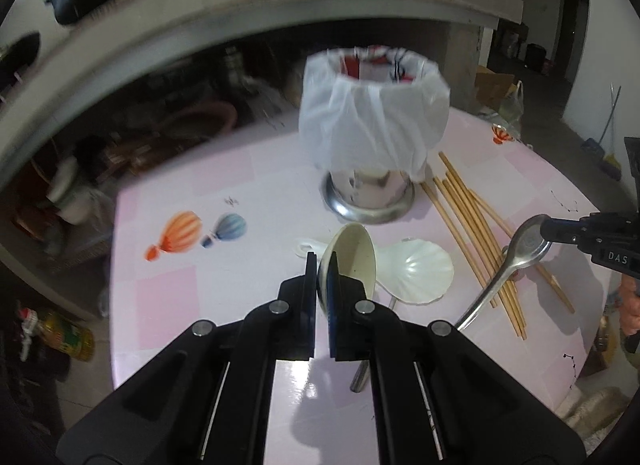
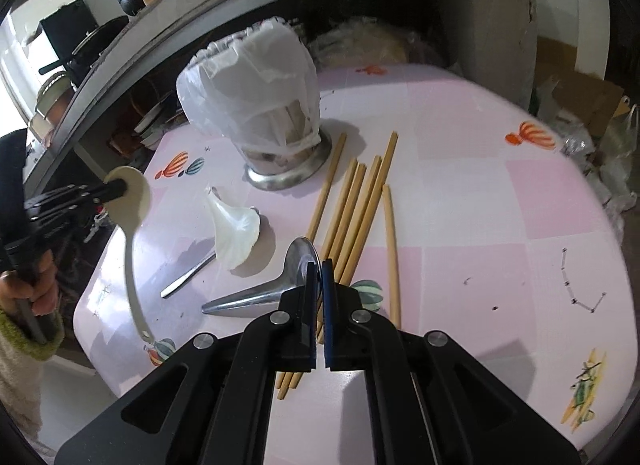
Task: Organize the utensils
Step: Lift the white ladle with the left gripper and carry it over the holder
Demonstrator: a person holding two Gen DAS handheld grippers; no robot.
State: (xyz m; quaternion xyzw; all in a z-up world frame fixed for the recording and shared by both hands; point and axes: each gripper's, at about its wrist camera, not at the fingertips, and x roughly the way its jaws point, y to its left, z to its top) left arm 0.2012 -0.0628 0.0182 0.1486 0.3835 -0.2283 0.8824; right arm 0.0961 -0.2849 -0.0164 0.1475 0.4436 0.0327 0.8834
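My left gripper (image 1: 321, 265) is shut on the bowl of a cream spoon (image 1: 354, 253) and holds it above the pink table. In the right wrist view that spoon (image 2: 134, 201) hangs handle-down from the left gripper (image 2: 116, 187) at the table's left edge. My right gripper (image 2: 319, 269) is shut on the bowl of a metal spoon (image 2: 256, 295), its handle pointing left. The left wrist view shows the right gripper (image 1: 548, 235) with the metal spoon (image 1: 516, 261) lifted over the chopsticks (image 1: 472, 233). A steel utensil holder (image 1: 372, 121) lined with a white bag stands at the back.
A white shell-shaped spoon (image 2: 240, 225) and another metal utensil's handle (image 2: 188, 277) lie in front of the holder (image 2: 256, 105). Several wooden chopsticks (image 2: 352, 217) lie loose to its right. A concrete shelf overhangs the table's far side. A person's hand (image 2: 36, 289) grips the left tool.
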